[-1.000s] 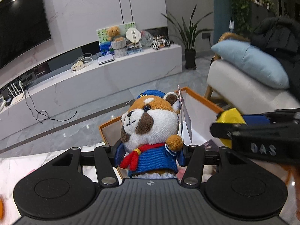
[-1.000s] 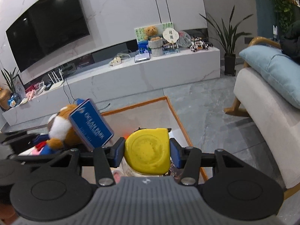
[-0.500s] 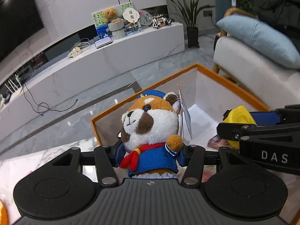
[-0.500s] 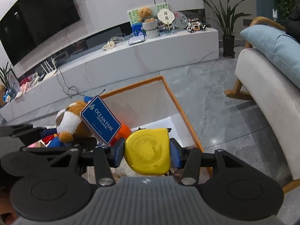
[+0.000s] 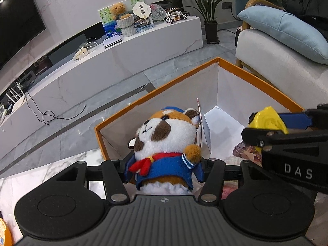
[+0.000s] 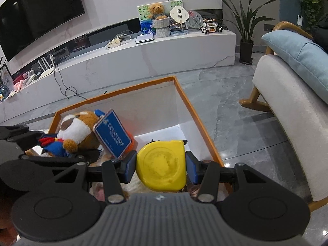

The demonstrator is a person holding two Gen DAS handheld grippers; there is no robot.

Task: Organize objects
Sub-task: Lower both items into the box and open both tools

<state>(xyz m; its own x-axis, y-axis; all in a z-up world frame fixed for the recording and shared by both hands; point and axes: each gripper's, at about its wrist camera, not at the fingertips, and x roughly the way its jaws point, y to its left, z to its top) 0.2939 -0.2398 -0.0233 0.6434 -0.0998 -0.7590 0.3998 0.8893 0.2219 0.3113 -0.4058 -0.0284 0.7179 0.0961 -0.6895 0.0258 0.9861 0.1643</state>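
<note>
My left gripper (image 5: 164, 170) is shut on a plush red panda (image 5: 166, 141) in a blue sailor suit with a blue tag, held over the near left part of an orange-rimmed white box (image 5: 260, 82). My right gripper (image 6: 161, 169) is shut on a yellow tape measure (image 6: 162, 165), held over the box's (image 6: 194, 112) near right side. The plush (image 6: 78, 129) and its tag (image 6: 112, 136) show at the left of the right wrist view. The tape measure (image 5: 266, 121) and the right gripper show at the right of the left wrist view. Other items lie in the box, mostly hidden.
The box stands on a white marble table (image 5: 51, 170). Beyond it are grey floor tiles, a long white TV bench (image 6: 143, 61) with clutter, a potted plant (image 6: 246, 32), and an armchair (image 6: 287, 94) with a blue cushion at the right.
Both grippers have moved forward and down over the box with their objects still held. More of the box's inside shows now.
</note>
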